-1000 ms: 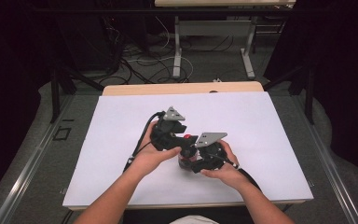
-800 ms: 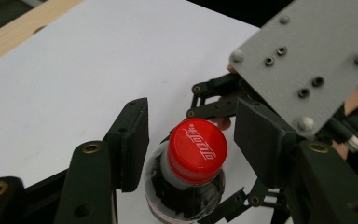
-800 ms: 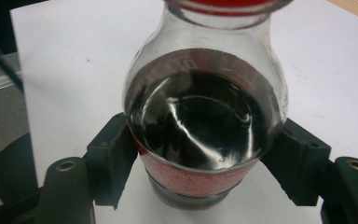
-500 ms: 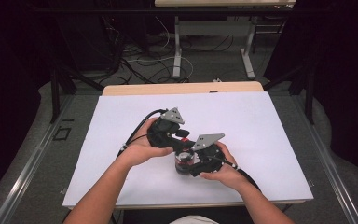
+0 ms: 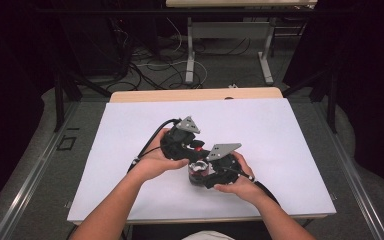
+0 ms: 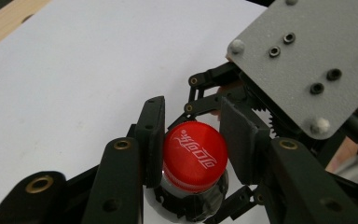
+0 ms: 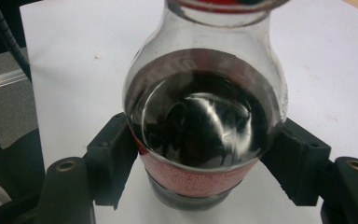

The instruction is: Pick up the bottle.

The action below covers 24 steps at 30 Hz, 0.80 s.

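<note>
On white table, left gripper (image 6: 193,154) jaws pinching red cap (image 6: 195,156), right gripper (image 7: 205,163) jaws clamping cola bottle (image 7: 205,116).

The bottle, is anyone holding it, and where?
Yes. The right gripper clamps the bottle around its body; the left gripper grips its red cap.

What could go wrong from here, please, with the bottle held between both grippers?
The left gripper has one of its fingers against the red cap, the other a little off it; the cap could slip instead of turning. The right gripper clamps the round bottle, which might rotate or tip, spilling the dark drink on the white table cover.
</note>
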Each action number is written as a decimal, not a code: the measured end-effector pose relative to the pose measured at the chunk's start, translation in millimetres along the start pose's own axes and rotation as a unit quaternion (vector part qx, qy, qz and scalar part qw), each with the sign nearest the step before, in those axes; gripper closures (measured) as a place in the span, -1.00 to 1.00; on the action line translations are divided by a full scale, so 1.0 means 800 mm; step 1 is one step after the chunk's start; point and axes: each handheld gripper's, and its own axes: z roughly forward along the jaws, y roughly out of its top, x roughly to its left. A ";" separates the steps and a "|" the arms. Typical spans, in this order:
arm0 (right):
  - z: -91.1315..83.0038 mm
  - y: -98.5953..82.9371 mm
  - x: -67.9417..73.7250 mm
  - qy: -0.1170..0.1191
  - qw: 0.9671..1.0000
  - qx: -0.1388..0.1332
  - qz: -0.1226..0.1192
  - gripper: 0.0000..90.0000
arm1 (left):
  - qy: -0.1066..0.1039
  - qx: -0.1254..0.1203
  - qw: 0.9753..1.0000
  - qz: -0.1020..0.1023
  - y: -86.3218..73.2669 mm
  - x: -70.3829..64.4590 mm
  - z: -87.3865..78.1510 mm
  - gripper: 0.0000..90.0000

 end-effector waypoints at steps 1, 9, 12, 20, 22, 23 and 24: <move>0.000 0.000 0.000 -0.004 1.000 -0.005 0.002 -0.34 | 0.004 0.005 1.000 -0.012 0.001 -0.001 -0.001 0.37; -0.001 -0.001 -0.002 -0.020 1.000 0.002 0.008 -0.34 | 0.095 -0.026 0.990 -0.098 0.001 -0.021 0.008 0.37; 0.000 -0.001 -0.002 -0.027 1.000 -0.005 0.011 -0.34 | 0.112 -0.030 0.988 -0.106 0.002 -0.026 0.010 0.37; -0.002 -0.001 -0.005 -0.024 1.000 0.000 0.010 -0.34 | 0.081 -0.041 0.991 -0.100 0.001 -0.019 0.006 0.19; -0.003 -0.001 -0.004 -0.019 1.000 -0.001 0.011 -0.34 | 0.076 -0.047 0.992 -0.087 0.001 -0.015 0.000 0.13; -0.003 -0.001 -0.004 -0.018 1.000 -0.003 0.009 -0.34 | 0.067 -0.047 0.994 -0.075 0.001 -0.013 -0.003 0.10; -0.004 -0.001 -0.004 -0.017 1.000 -0.005 0.009 -0.34 | 0.053 -0.041 0.995 -0.068 0.001 -0.010 -0.007 0.07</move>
